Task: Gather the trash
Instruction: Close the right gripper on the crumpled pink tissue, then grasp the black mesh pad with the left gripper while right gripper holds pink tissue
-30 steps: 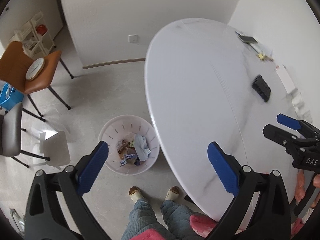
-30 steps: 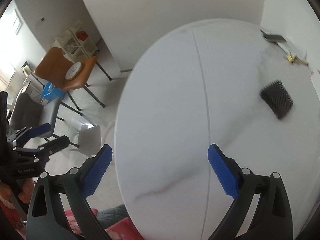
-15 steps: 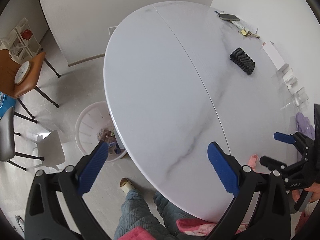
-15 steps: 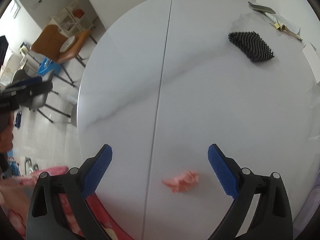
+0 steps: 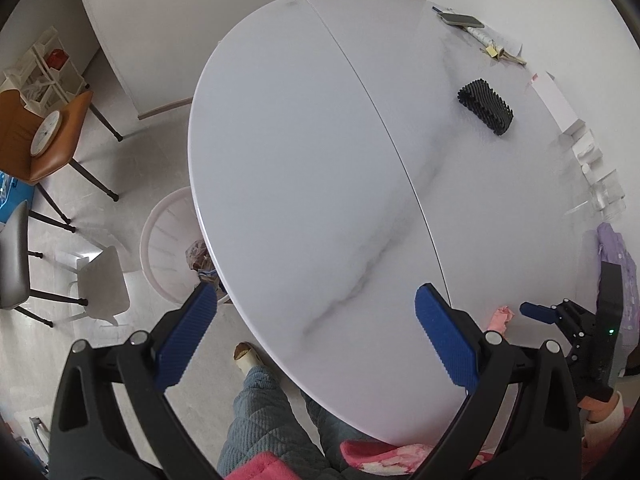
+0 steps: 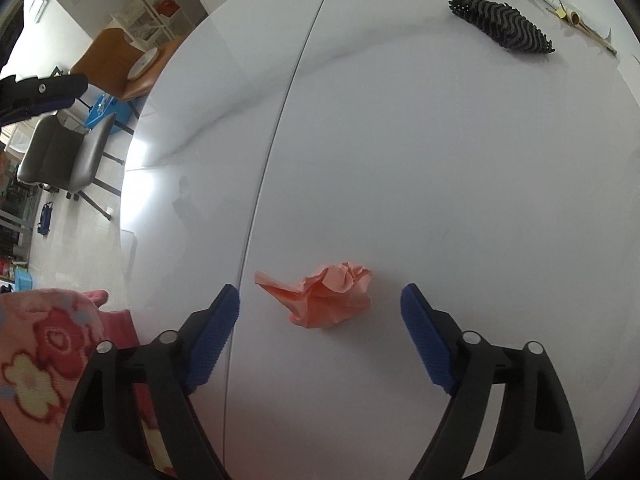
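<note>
A crumpled pink paper [image 6: 326, 300] lies on the white table [image 6: 400, 160] near its near edge, its long axis running left to right, with a thin pointed tail reaching left and the bulky wad at the right. The right gripper [image 6: 320, 316] straddles it, jaws closing but pads not touching it. The left gripper [image 5: 316, 336] hangs wide apart and empty over the table's near-left edge, above the white trash basket [image 5: 168, 240] on the floor.
</note>
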`<state>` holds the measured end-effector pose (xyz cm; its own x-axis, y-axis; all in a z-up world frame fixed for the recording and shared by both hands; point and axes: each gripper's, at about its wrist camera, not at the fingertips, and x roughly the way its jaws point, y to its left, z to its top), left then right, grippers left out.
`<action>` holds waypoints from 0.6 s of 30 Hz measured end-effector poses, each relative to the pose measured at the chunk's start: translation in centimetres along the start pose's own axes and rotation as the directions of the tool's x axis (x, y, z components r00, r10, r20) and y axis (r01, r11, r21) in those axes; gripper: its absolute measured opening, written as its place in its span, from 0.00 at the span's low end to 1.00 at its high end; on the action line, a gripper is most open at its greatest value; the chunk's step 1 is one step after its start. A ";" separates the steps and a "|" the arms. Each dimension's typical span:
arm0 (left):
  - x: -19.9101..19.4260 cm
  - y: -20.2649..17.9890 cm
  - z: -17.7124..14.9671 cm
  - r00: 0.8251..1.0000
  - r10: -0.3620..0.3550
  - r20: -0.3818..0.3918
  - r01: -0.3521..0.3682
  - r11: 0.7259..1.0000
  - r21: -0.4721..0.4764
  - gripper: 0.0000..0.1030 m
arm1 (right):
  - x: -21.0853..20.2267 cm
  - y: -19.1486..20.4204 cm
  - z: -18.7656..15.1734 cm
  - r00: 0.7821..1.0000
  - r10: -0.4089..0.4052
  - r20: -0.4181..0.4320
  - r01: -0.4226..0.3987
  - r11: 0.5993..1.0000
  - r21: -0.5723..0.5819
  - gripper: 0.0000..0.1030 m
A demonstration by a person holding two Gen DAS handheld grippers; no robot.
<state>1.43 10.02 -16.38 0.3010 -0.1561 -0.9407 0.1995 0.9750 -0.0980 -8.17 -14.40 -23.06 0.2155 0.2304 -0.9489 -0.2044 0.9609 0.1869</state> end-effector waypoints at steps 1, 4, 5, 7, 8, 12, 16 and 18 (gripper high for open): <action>0.0 -0.2 0.1 1.000 0.003 -0.001 -0.003 1.000 0.005 0.92 | 0.2 0.0 -0.1 1.000 0.000 0.001 0.000 1.000 -0.004 0.72; 0.3 -0.6 0.2 1.000 0.008 -0.006 -0.008 1.000 0.017 0.92 | 0.8 0.2 0.1 1.000 0.000 -0.002 -0.001 1.000 -0.019 0.61; 0.3 -0.6 0.2 1.000 0.009 -0.008 -0.009 1.000 0.021 0.92 | 0.8 0.4 0.2 1.000 -0.007 0.010 0.007 1.000 -0.029 0.57; 0.3 -0.7 0.2 1.000 0.013 -0.009 -0.012 1.000 0.026 0.92 | 0.9 0.5 0.4 1.000 0.004 0.015 -0.003 0.999 -0.034 0.51; 0.4 -0.7 0.3 1.000 0.013 -0.011 -0.012 1.000 0.028 0.92 | 0.9 0.5 0.6 1.000 0.010 0.021 -0.009 0.999 -0.031 0.49; 0.4 -0.9 0.8 1.000 0.012 -0.010 -0.011 0.999 0.041 0.92 | 0.6 0.2 1.1 0.999 0.027 0.038 -0.026 1.000 -0.018 0.46; 1.0 -1.6 2.1 1.000 -0.007 -0.017 0.008 0.999 0.048 0.92 | -0.6 -0.2 2.3 0.997 0.022 0.075 -0.023 1.000 0.013 0.46; 1.4 -2.4 3.3 0.999 -0.031 -0.018 0.032 0.998 0.056 0.92 | -1.4 -0.8 3.3 0.995 0.008 0.100 -0.011 0.999 0.037 0.46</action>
<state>4.40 6.93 -16.41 0.2780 -0.1838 -0.9428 0.2610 0.9590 -0.1101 -5.14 -14.98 -21.06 0.3084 0.2519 -0.9173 -0.1713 0.9632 0.2069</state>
